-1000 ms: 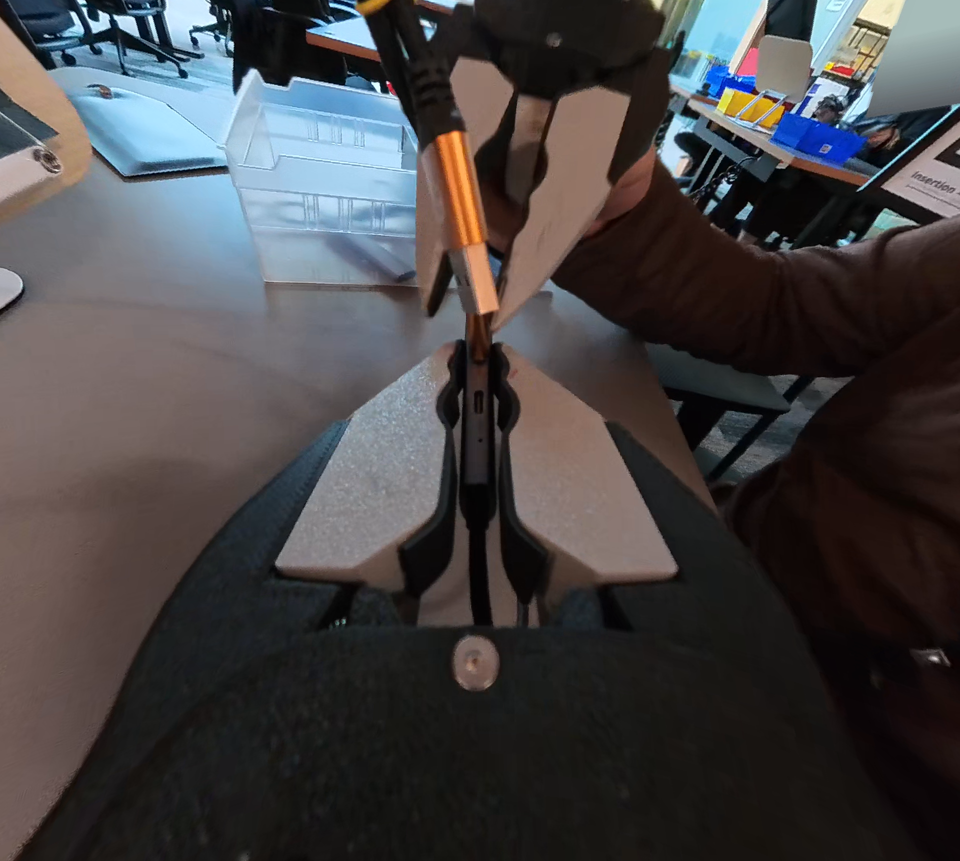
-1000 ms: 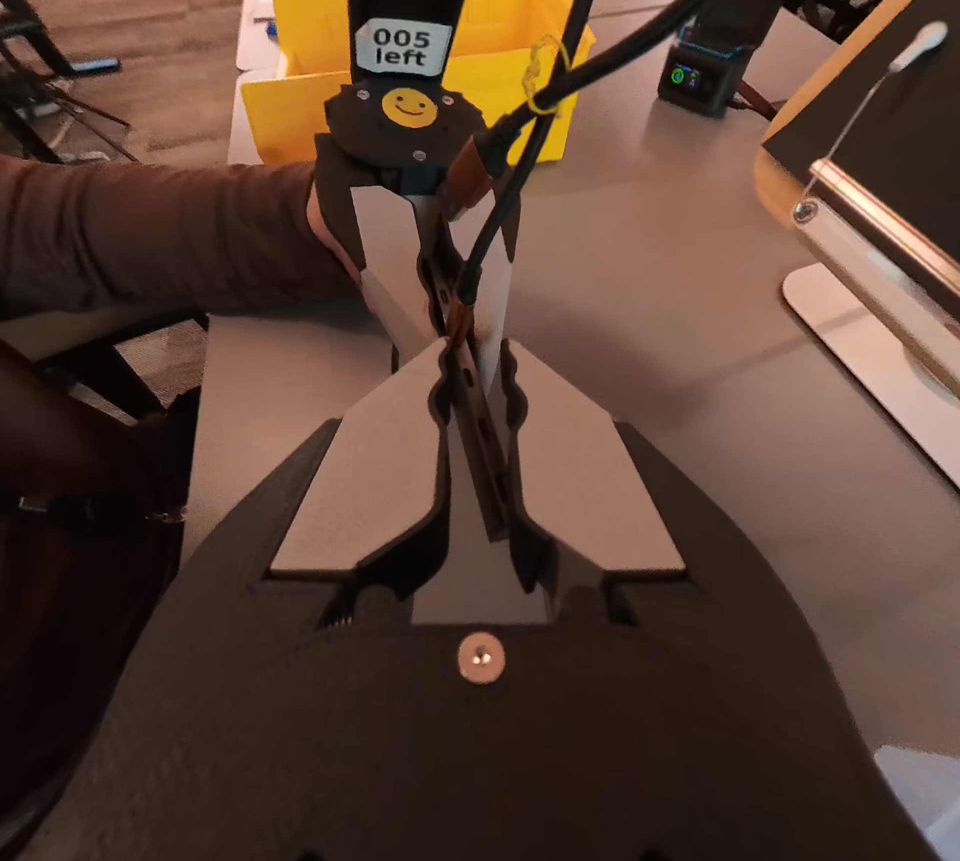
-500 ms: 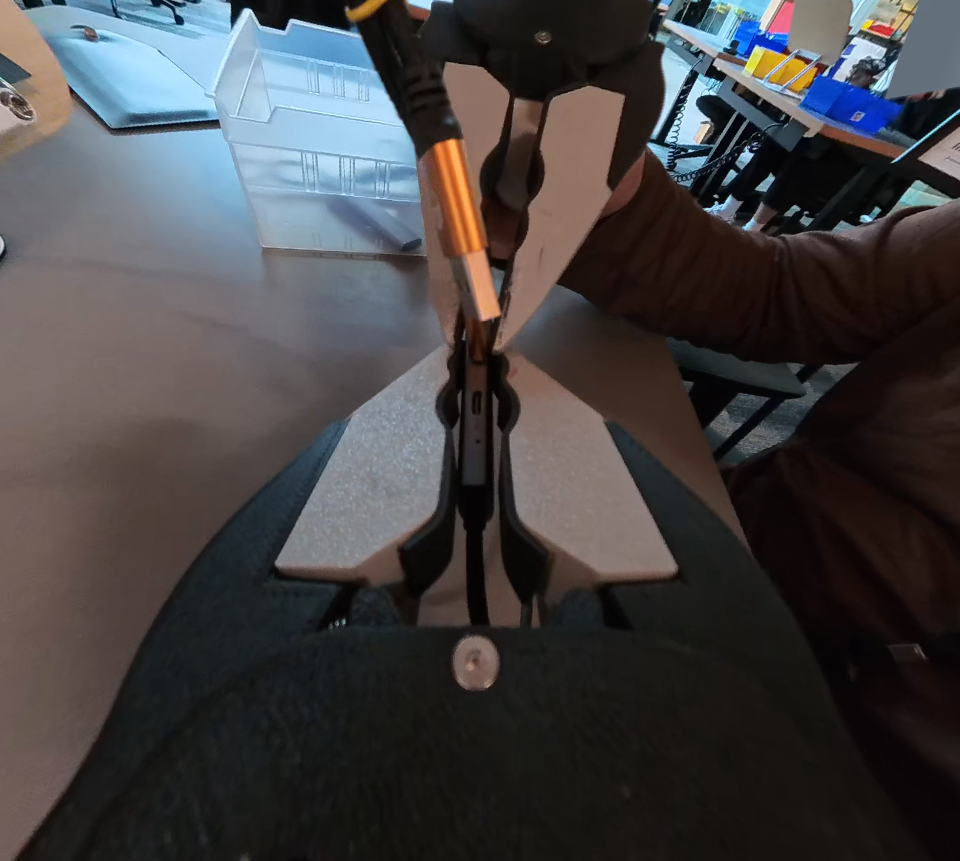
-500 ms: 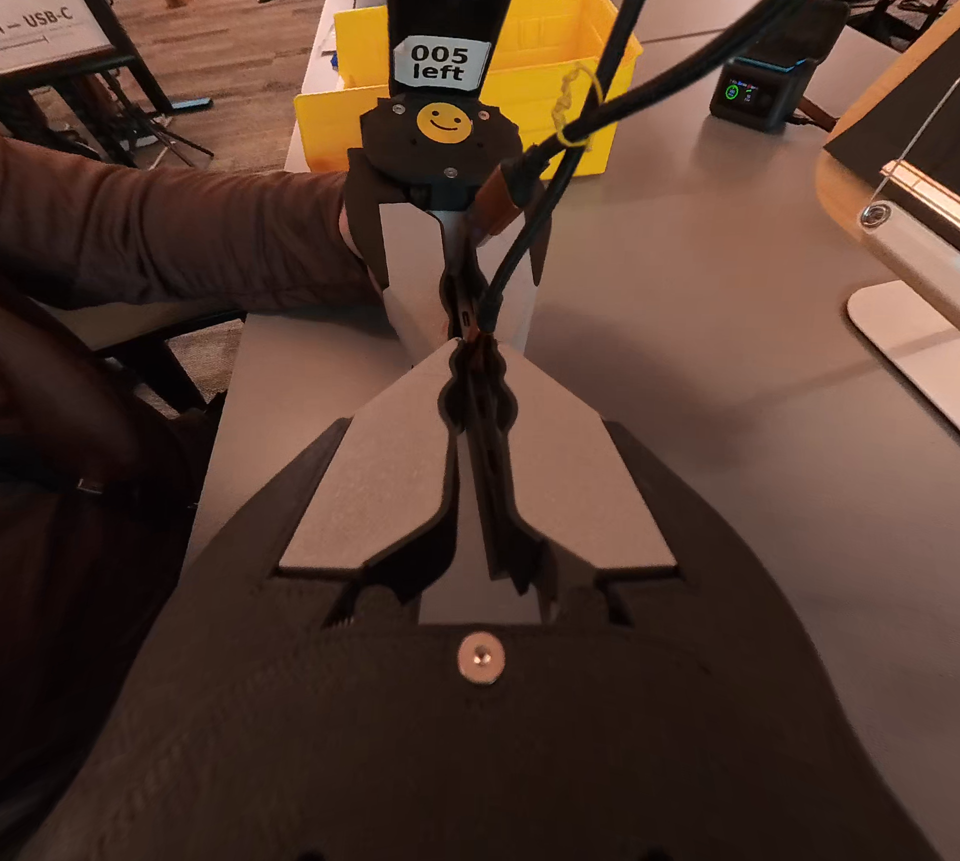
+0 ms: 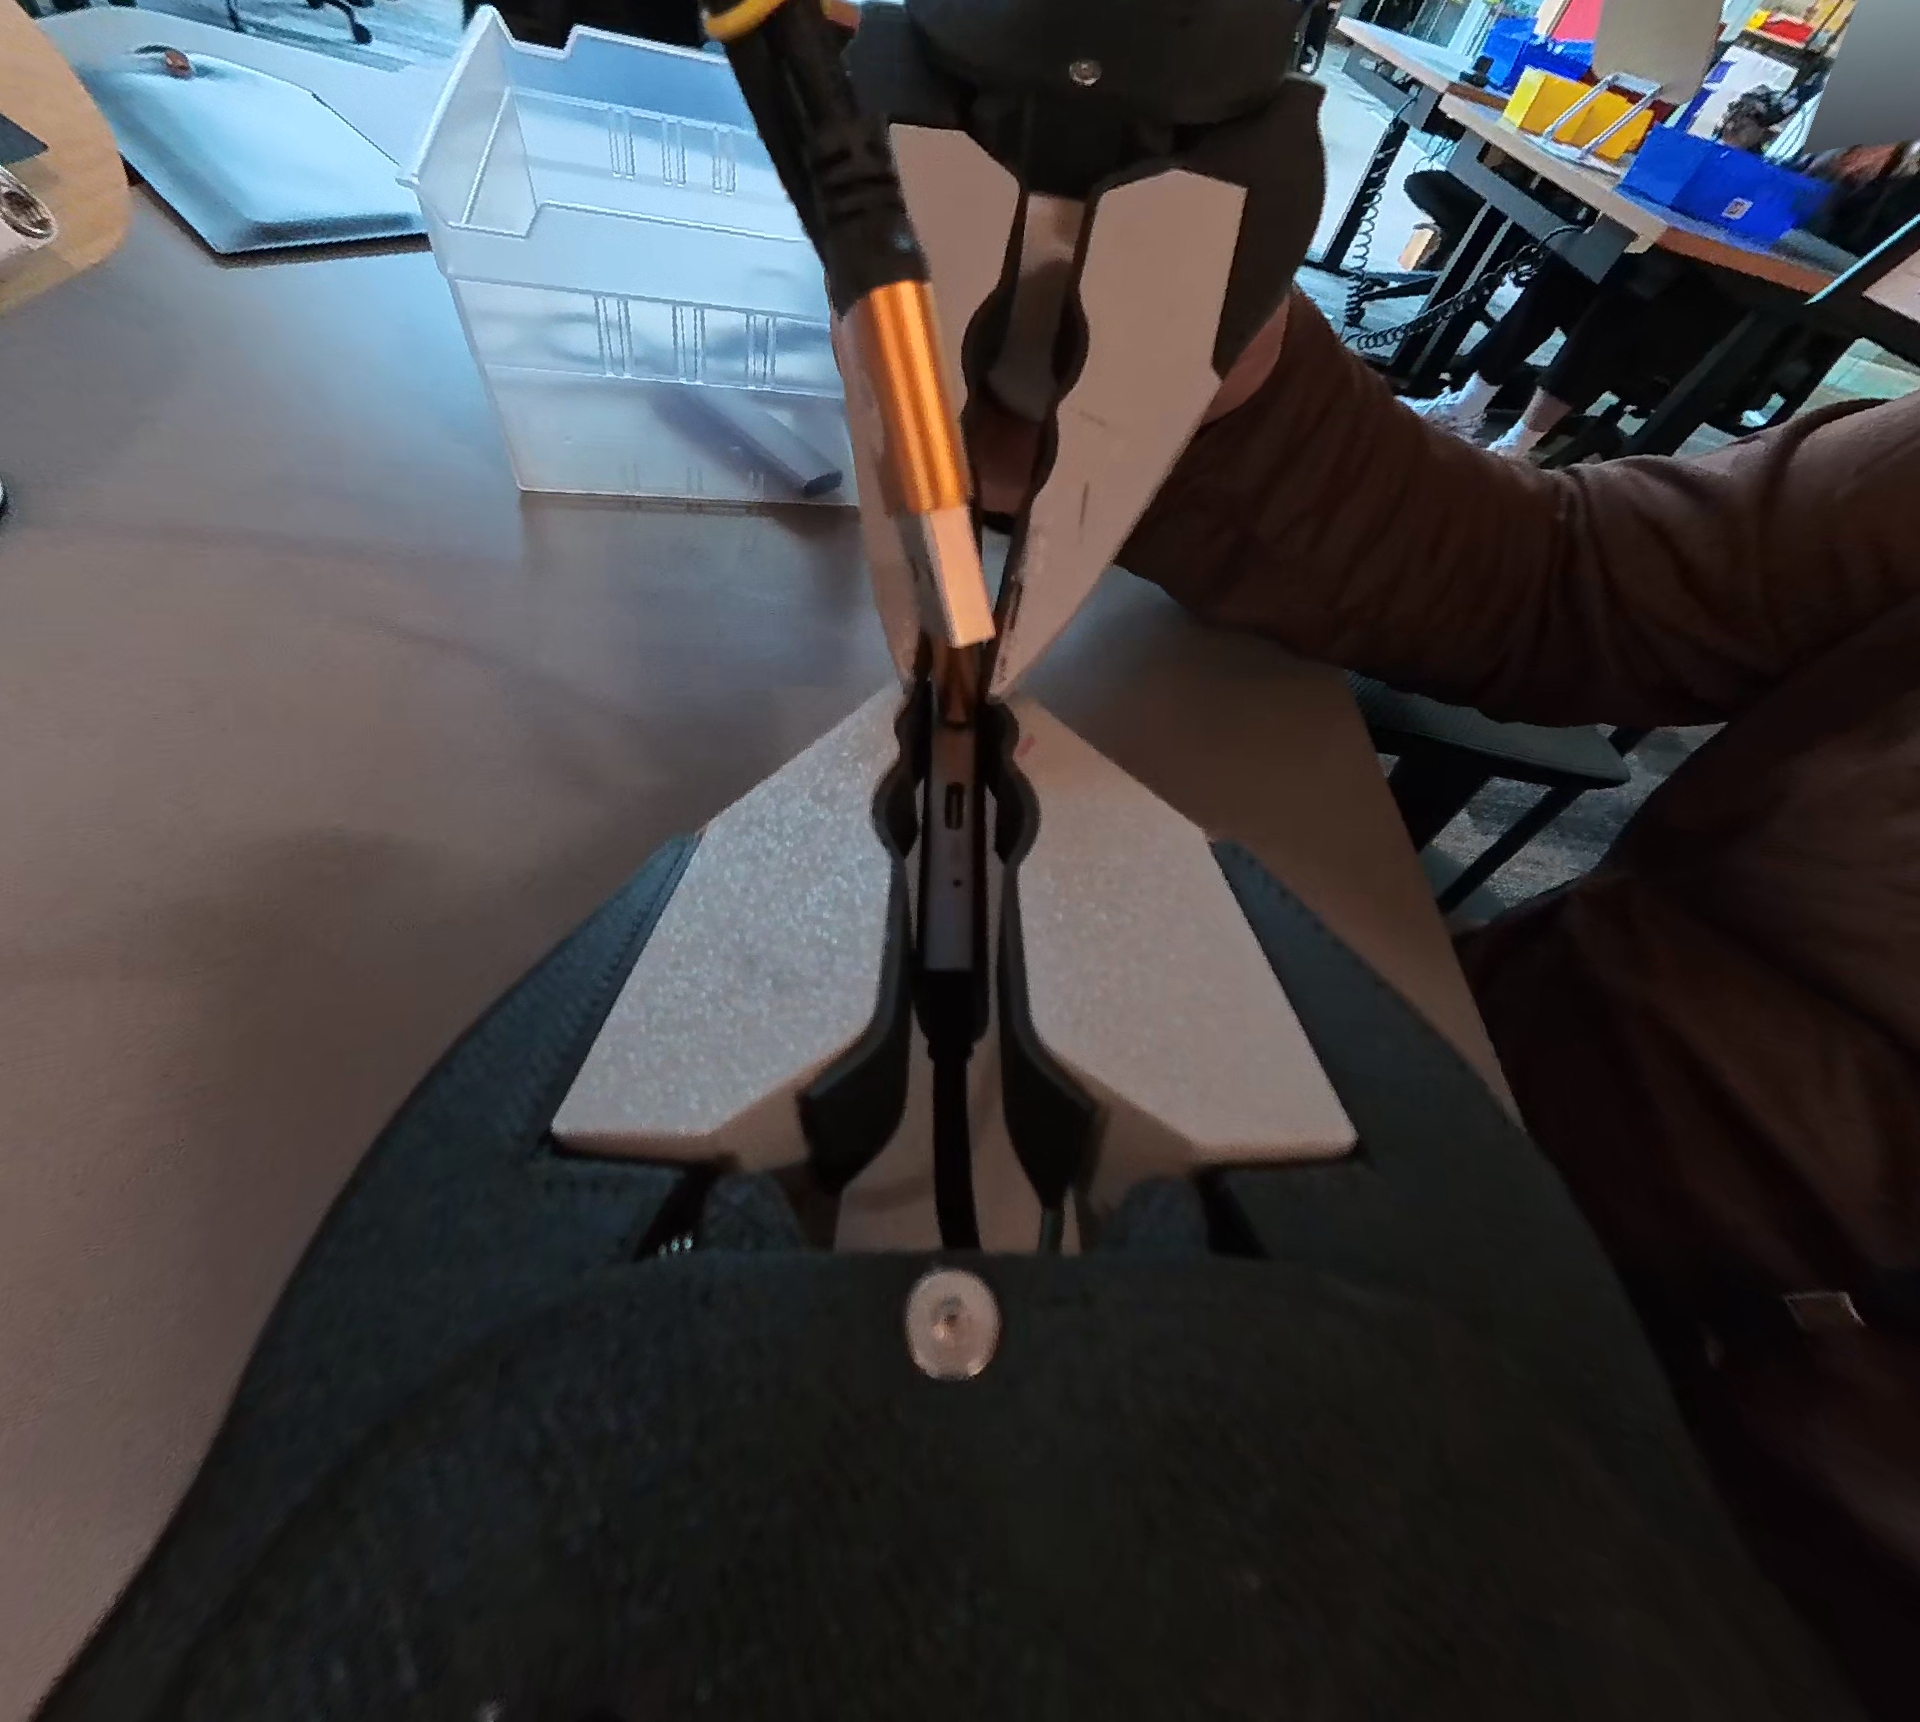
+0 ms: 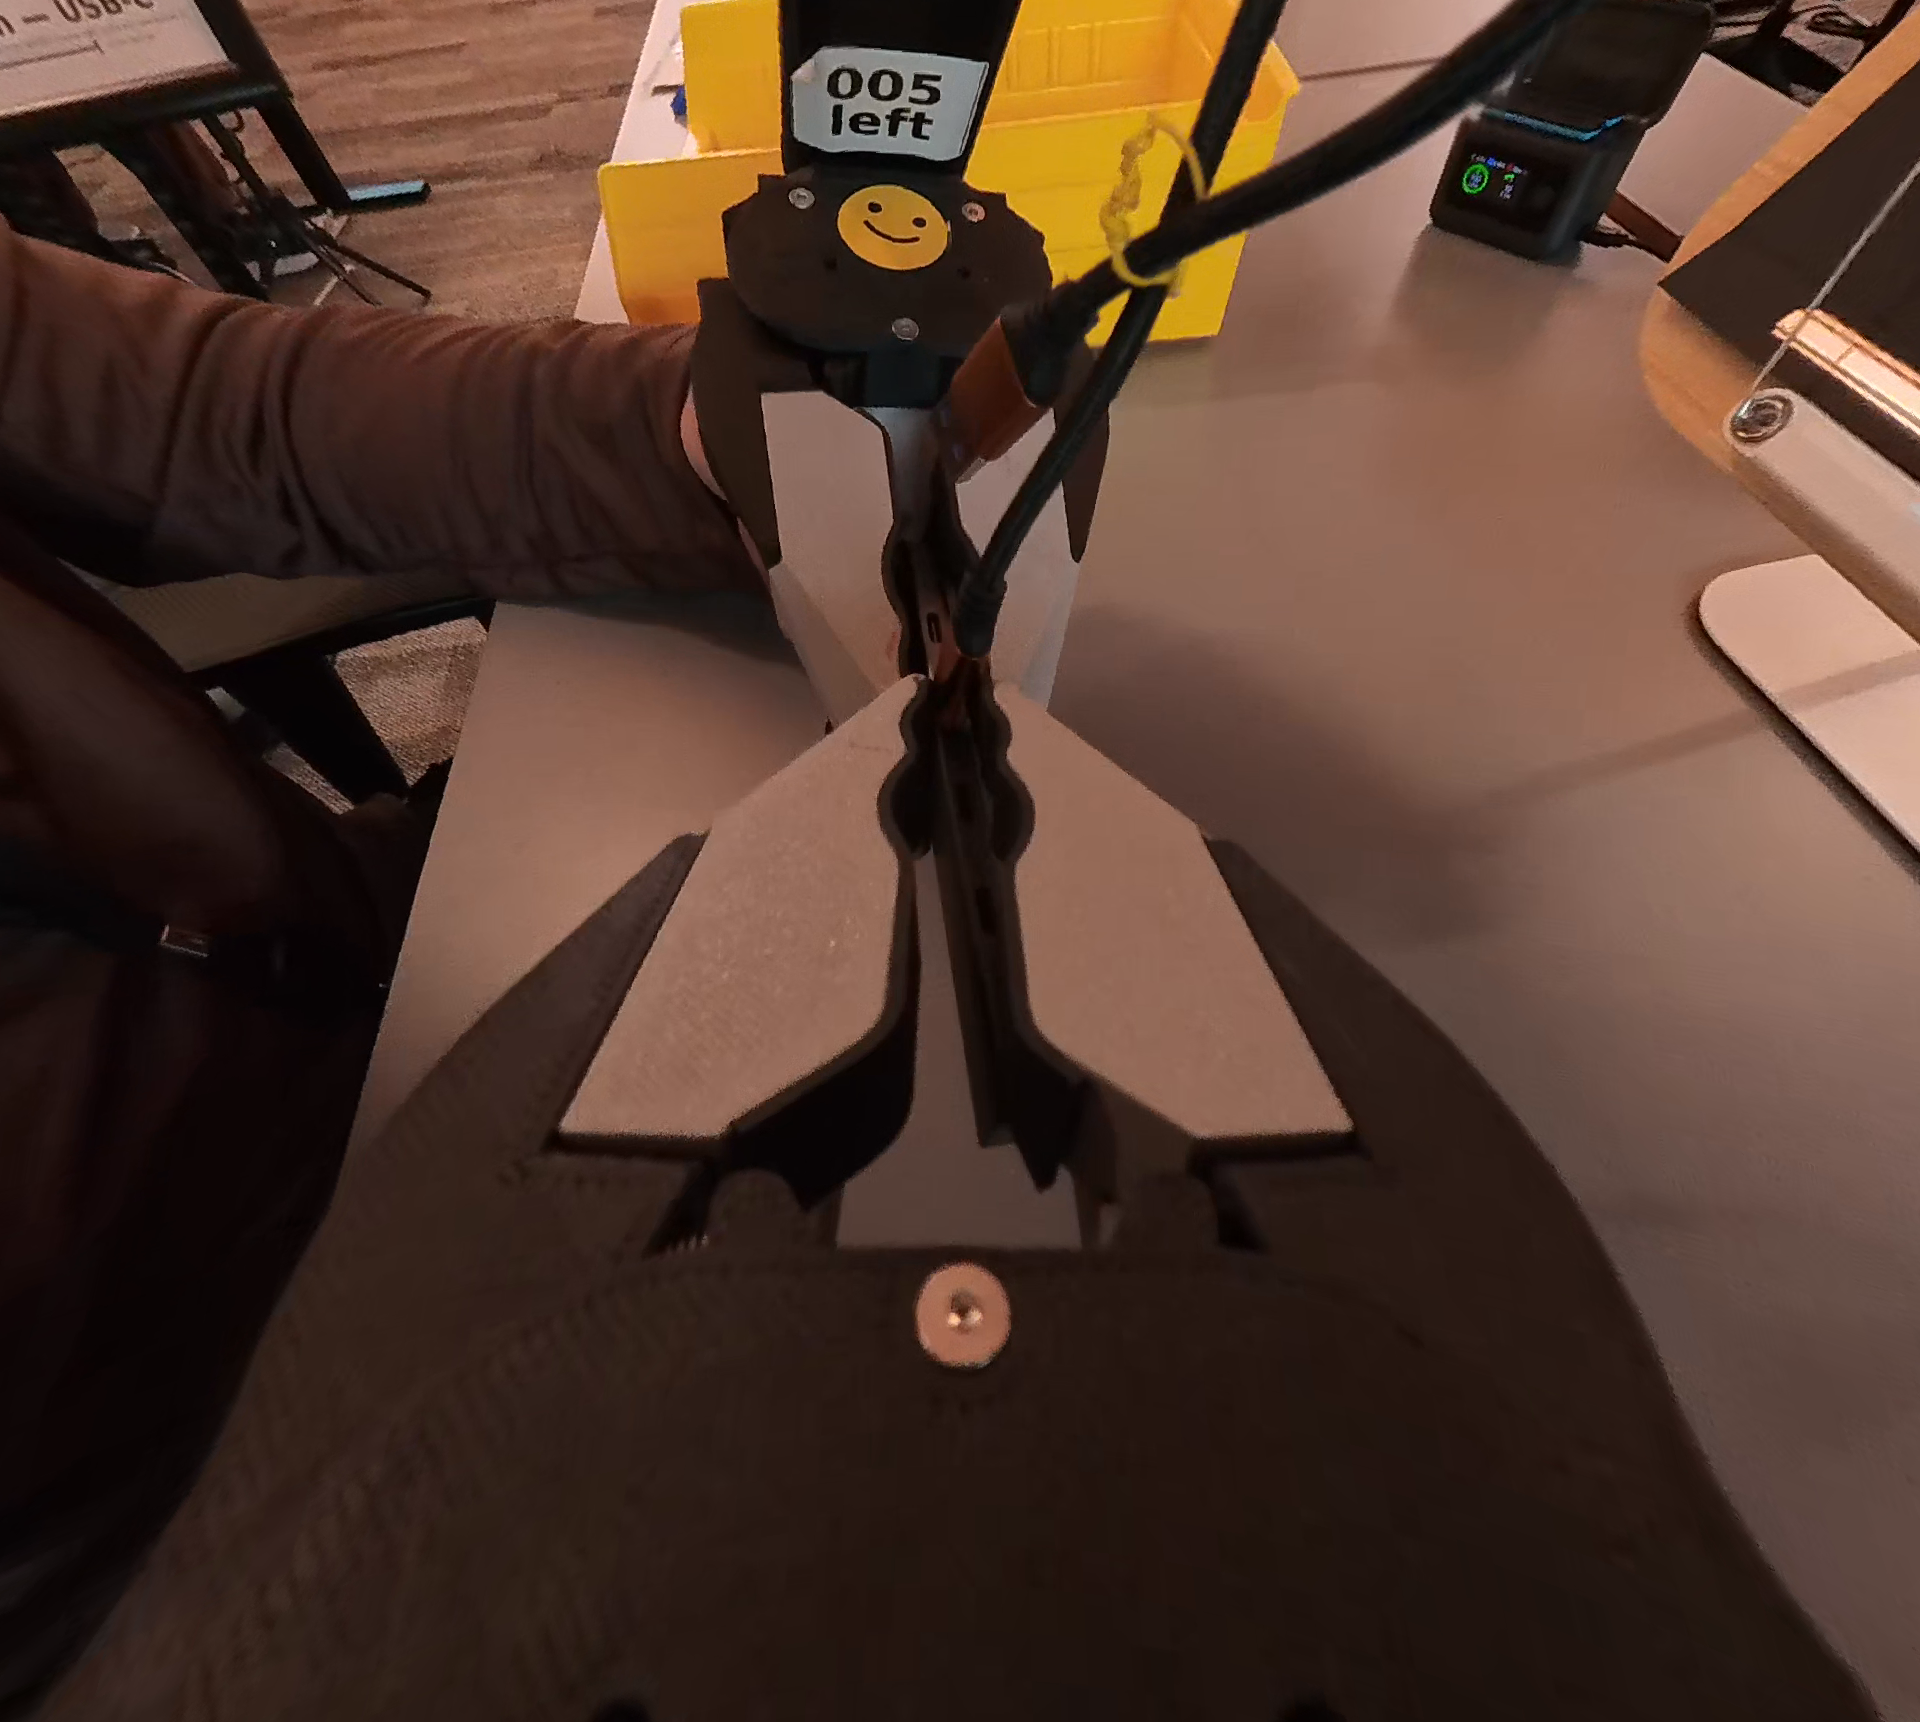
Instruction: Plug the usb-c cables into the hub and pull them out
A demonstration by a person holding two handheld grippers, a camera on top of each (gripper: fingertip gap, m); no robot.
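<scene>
My left gripper (image 5: 951,708) is shut on a slim grey hub (image 5: 951,851), held edge-up with a port showing and its black lead running back between the fingers. My right gripper (image 5: 961,659) faces it tip to tip and is shut on an orange USB-C plug (image 5: 958,673) right at the hub's front end. Whether the plug is seated is hidden by the fingertips. In the right wrist view my right gripper (image 6: 951,701) pinches that plug (image 6: 961,685), and its black cable (image 6: 1049,467) rises away. The left gripper (image 6: 935,659) holds the hub (image 6: 925,602) there. A second orange plug (image 5: 920,415) with a silver end hangs loose.
A clear plastic bin (image 5: 623,301) stands on the brown table (image 5: 312,737) behind the grippers. A yellow bin (image 6: 1101,145), a small black device with a lit screen (image 6: 1527,186) and a monitor foot (image 6: 1829,664) are on the far side. A person's brown sleeve (image 5: 1455,550) reaches in. Less than 4 cm separates the two grippers' tips.
Both grippers keep their grips and stay tip to tip. The right gripper has pressed slightly closer to the hub's end, and both views have tilted a little.
</scene>
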